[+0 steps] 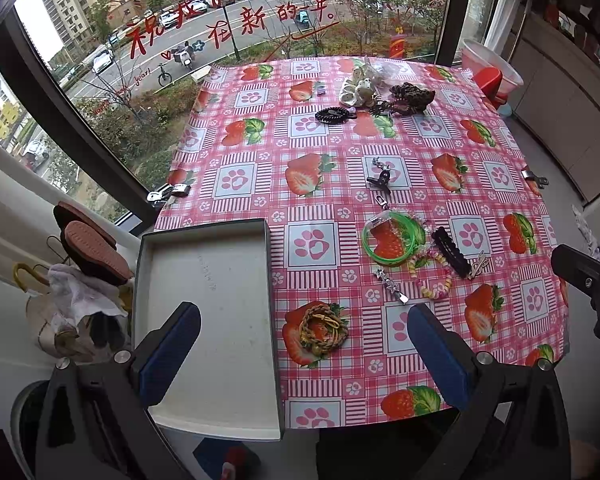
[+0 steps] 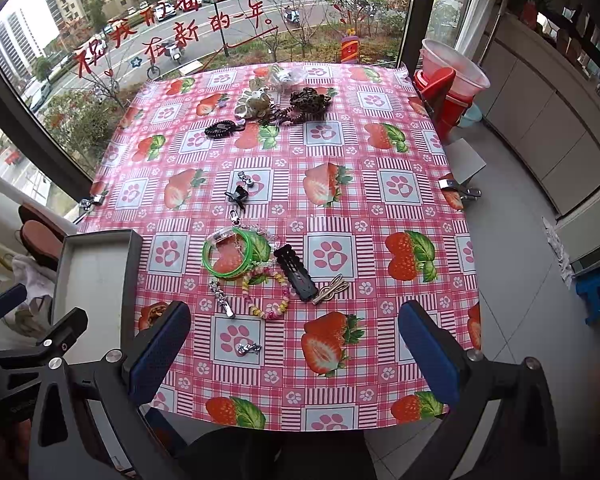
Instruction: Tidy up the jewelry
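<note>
Both grippers, left (image 1: 303, 334) and right (image 2: 294, 332), gape empty above the table: start with the braided bands (image 1: 323, 326) right of the tray (image 1: 208, 264), pinching squarely.

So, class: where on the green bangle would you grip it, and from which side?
Grip the green bangle across its near rim, one finger inside the ring and one outside, coming straight down from above. It lies flat on the tablecloth, so its thin hoop offers no side to pinch. The near arc looks freer; a keychain lies across the far part.
</note>
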Motion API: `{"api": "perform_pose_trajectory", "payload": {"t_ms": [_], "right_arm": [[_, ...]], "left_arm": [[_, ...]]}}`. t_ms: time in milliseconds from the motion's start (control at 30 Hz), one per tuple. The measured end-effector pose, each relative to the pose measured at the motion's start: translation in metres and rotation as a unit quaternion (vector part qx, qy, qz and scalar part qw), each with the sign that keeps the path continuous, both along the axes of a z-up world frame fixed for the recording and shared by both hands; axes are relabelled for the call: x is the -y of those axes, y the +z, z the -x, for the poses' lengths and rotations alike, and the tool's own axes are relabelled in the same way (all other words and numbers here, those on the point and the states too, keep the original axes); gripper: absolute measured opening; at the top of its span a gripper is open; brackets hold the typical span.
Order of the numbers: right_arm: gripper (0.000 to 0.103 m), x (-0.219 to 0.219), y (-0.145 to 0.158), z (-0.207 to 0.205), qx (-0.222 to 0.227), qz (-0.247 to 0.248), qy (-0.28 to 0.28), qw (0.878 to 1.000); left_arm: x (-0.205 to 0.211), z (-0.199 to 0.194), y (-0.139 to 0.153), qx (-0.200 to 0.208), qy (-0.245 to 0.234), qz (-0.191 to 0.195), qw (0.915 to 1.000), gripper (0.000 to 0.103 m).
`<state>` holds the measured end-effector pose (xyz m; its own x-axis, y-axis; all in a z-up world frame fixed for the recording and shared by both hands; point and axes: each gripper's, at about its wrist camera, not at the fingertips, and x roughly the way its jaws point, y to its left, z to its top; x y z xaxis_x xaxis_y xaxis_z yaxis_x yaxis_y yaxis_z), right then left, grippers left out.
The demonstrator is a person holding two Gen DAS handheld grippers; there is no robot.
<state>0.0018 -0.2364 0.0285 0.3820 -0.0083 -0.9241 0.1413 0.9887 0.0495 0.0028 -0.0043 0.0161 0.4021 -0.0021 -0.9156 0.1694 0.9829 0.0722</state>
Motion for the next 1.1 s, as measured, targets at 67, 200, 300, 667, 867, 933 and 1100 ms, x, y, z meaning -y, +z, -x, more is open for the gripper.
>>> {"api": "perform_pose_trajectory", "payload": {"t_ms": [67,200,300,667,867,933,1100], "right_arm": [[0.103,-0.0010,0.0008,0.0013,0.000,-0.001,0.000,1.000],[0.103,-0.0018,0.0018,0.0017,0.001,-0.001,0.001,1.000],[0.103,-0.0033,0.0019,0.0029,0.002,0.000,0.002,1.000],[0.103,-0.0062,0.0022,0.0039,0.002,0.001,0.002,1.000],[0.103,-0.0076,0.0027,0.0042,0.002,0.002,0.003,1.000],[0.103,-0.0076,0.0027,0.0043,0.002,0.002,0.003,1.000],[0.103,-0.0097,0.0029,0.0041,0.002,0.001,0.004,1.000]], "left_arm": [[-0.0001,-0.0001,0.0004,0.000,0.000,-0.001,1.0000,0.103],[-0.0004,0.0016,0.0013,0.000,0.002,-0.002,1.0000,0.103],[-0.0019,0.0018,0.0008,0.000,0.004,-0.001,1.0000,0.103],[-0.0024,0.0016,0.0011,0.000,0.004,-0.001,1.0000,0.103],[-0.0031,0.0013,0.0009,0.000,0.003,-0.001,1.0000,0.103],[-0.0031,0.0013,0.0010,0.000,0.003,-0.002,1.0000,0.103],[-0.0028,0.0012,0.0008,0.000,0.003,-0.001,1.0000,0.103]]}}
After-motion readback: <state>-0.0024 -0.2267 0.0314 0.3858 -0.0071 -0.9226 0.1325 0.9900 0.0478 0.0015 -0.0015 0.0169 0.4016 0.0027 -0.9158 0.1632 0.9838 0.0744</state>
